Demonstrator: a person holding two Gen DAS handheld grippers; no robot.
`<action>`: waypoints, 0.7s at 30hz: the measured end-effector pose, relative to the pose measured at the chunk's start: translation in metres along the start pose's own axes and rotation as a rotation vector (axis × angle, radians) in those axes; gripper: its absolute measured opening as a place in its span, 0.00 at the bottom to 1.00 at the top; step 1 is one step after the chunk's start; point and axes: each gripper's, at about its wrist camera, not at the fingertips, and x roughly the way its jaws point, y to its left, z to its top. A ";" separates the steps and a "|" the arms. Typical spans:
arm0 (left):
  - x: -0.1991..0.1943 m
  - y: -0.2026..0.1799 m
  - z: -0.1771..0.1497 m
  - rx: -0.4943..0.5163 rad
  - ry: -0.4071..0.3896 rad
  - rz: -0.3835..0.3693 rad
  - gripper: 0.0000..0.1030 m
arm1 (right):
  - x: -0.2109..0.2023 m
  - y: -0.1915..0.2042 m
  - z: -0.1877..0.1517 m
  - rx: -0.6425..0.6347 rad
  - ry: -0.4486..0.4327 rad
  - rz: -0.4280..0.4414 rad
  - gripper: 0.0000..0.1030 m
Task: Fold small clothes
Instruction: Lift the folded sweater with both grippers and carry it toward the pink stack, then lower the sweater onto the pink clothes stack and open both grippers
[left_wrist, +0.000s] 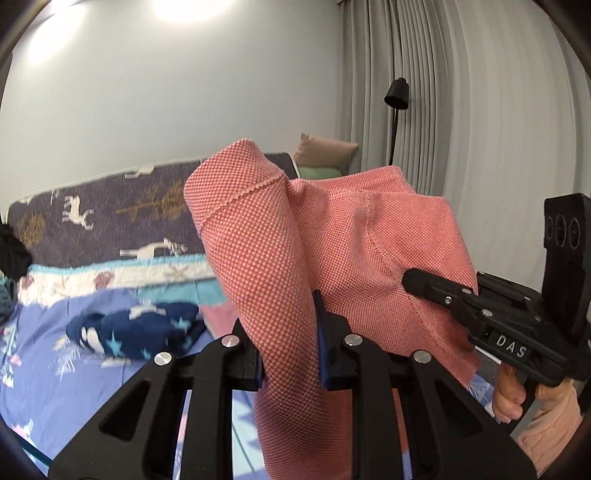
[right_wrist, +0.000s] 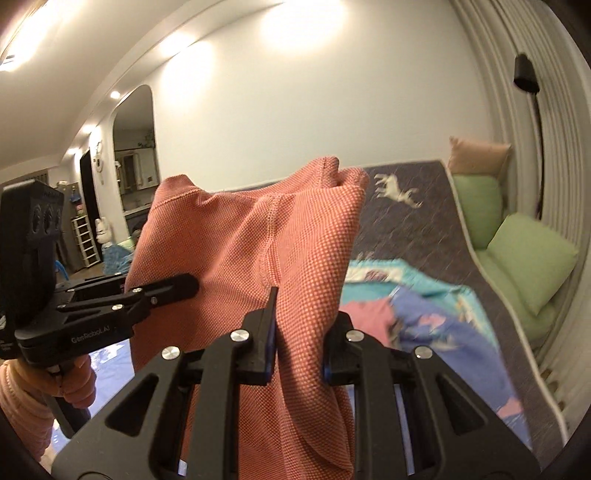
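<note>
Left gripper (left_wrist: 291, 332): clamped on a bunched fold of the coral knit garment (left_wrist: 332, 236); cloth fills the gap between both pads and rises in a rounded roll above the fingertips. Right gripper (right_wrist: 301, 332): likewise clamped on the same garment (right_wrist: 251, 236), fabric pinched between the blue-lined pads, a seam running up just left of the near finger.

Garment held up off the bed (left_wrist: 92, 369), stretched between the two grippers, lower edge hanging below both. In the left wrist view, right gripper (left_wrist: 413, 282) seen to the right, its finger pressed against the cloth; a hand (left_wrist: 511, 398) in a pink sleeve under its handle. In the right wrist view, left gripper (right_wrist: 188, 286) seen to the left, finger against the cloth.

Beyond and left of the left gripper: navy star-print garment (left_wrist: 136, 330) lying crumpled on the bed. Beyond and right of the right gripper: green pillows (right_wrist: 524, 258) near the curtain (right_wrist: 498, 92). Black floor lamp (left_wrist: 397, 96) up and right of the left gripper. Background motion-blurred.
</note>
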 end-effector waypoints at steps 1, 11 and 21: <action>0.003 -0.004 0.006 0.010 -0.005 0.006 0.21 | 0.004 -0.005 0.006 -0.006 -0.007 -0.019 0.17; 0.088 0.002 0.038 0.026 0.045 0.087 0.21 | 0.073 -0.051 0.036 -0.008 0.035 -0.110 0.17; 0.172 0.043 0.026 -0.118 0.055 0.182 0.21 | 0.171 -0.072 0.028 0.040 0.098 -0.126 0.17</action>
